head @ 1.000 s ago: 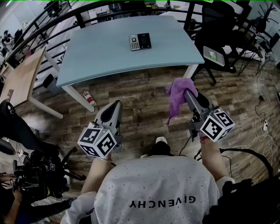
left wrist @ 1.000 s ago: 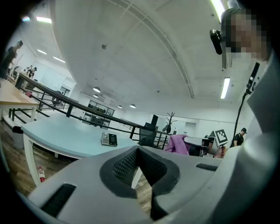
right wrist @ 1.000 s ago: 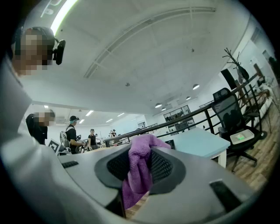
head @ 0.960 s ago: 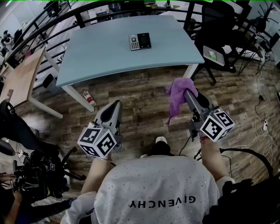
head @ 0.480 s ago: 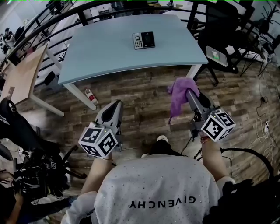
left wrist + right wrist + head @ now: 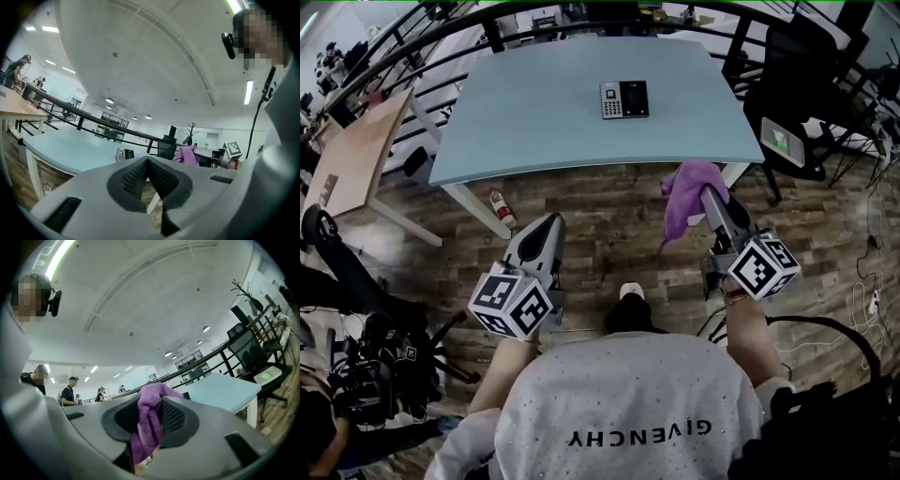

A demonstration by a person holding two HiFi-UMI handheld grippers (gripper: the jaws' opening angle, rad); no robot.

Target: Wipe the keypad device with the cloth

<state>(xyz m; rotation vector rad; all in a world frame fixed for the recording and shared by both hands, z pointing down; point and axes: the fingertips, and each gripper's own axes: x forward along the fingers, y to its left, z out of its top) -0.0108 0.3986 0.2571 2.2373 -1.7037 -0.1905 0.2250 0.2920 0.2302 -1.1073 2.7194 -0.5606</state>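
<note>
Here, I stood back from the table. Plank floor [image 6: 609,234] lay open between me and the table's near edge, with my own shoe tip [image 6: 630,292] showing just below the grippers. The pale blue table [image 6: 534,112] stood ahead, its top bare around the one item and its near edge curving toward me. A white leg [image 6: 478,211] stood at its left corner, with a small red-and-white canister [image 6: 501,207] on the floor just beside it. A wooden desk [image 6: 352,159] stood off the left end with a gap between. A black chair [image 6: 802,89] crowded the right corner. A dark railing [image 6: 441,33] ran behind the far edge.

My left gripper [image 6: 549,221] was over the floor, short of the table, jaws pressed together on nothing. My right gripper [image 6: 710,199] was likewise short of the near edge. Its jaws were clamped on the purple cloth [image 6: 686,192], which bunched above the pads and hung down below them.

The keypad device [image 6: 624,98] lay flat about mid-table, well in from every edge and well apart from both grippers.
</note>
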